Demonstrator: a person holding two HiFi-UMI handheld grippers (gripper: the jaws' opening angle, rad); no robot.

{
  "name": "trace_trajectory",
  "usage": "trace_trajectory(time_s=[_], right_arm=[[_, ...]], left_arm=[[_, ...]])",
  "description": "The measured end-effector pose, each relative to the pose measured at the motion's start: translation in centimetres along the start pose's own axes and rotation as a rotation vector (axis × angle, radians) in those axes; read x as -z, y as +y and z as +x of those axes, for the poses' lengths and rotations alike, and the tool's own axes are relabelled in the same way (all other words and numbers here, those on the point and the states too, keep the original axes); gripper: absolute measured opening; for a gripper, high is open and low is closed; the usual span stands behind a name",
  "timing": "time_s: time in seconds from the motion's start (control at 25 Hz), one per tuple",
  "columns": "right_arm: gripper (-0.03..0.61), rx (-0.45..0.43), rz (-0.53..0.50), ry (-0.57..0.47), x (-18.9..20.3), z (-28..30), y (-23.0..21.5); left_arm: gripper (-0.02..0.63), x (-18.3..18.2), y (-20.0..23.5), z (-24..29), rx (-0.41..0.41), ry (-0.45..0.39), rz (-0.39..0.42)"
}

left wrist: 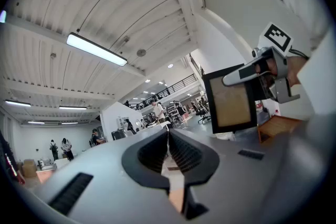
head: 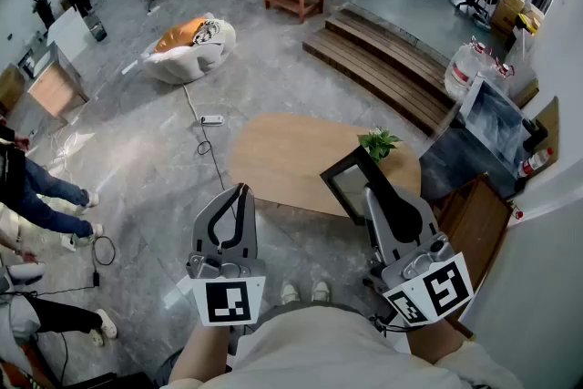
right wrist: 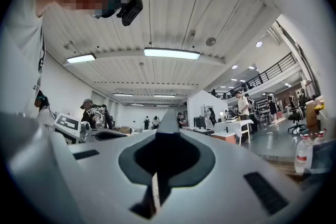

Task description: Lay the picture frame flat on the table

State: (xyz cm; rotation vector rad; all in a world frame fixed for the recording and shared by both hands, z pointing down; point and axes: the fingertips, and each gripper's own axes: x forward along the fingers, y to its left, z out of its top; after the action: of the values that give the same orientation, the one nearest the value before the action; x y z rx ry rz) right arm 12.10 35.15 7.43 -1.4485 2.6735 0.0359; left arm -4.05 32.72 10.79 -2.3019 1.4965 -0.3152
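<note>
The oval wooden table lies ahead of and below both grippers. It's the landing spot, and most of its top is bare.

The picture frame isn't on it. It hangs in the air just ahead of my right gripper, tilted and over the table's near right edge. That gripper's jaws are clamped together on the frame's edge. From the left gripper view I can see one jaw lying across the upper part of the frame's face.

I judge the frame to be light and rigid: a thin black border around a glazed panel. That makes it breakable and probably slick on the glass. I'd keep the hold on the border, not the pane, and bring one long edge down first so it doesn't slap flat.

My left gripper is off to the left of the right one. Its jaws are pressed together with nothing between them, so it's free to steady the far edge.

Well beyond the right gripper, past the wooden steps, stand big clear water jugs, and I can't read how full they are. Just past the frame, a small green plant sits on the table, with its pot hidden from me.
</note>
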Motion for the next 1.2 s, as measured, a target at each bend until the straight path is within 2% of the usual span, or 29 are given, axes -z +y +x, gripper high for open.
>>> trace_trajectory(time_s=[0.2, 0.32, 0.48, 0.6, 0.8, 0.92, 1.2], right_arm=[[0.002, 0.016, -0.015, -0.009, 0.1, -0.4, -1.4], [0.002, 0.024, -0.009, -0.004, 0.6, -0.8, -2.1], [0.002, 0.021, 0.001, 0.004, 1.4, -1.4, -3.2], [0.002, 0.011, 0.003, 0.013, 1.8, -1.7, -3.9], [0.002, -0.005, 0.012, 0.014, 2.5, -2.3, -5.3], [0.002, -0.014, 0.021, 0.013, 3.0, -2.7, -5.9], [0.002, -0.048, 0.035, 0.014, 3.6, -3.2, -6.5]], left_arm=[[0.011, -0.1, -0.9, 0.3, -0.012, 0.024, -0.08], [0.011, -0.7, -1.7, 0.5, 0.002, 0.021, -0.048], [0.011, -0.8, -2.9, 0.8, -0.004, 0.031, -0.064], [0.011, -1.0, -3.6, 1.2, 0.001, 0.037, -0.027], [0.011, -0.7, -5.0, 1.5, -0.033, 0.059, -0.085], [0.011, -0.7, -5.9, 1.5, -0.026, 0.065, -0.036], [0.011, -0.7, -6.9, 1.1, -0.057, 0.074, -0.047]])
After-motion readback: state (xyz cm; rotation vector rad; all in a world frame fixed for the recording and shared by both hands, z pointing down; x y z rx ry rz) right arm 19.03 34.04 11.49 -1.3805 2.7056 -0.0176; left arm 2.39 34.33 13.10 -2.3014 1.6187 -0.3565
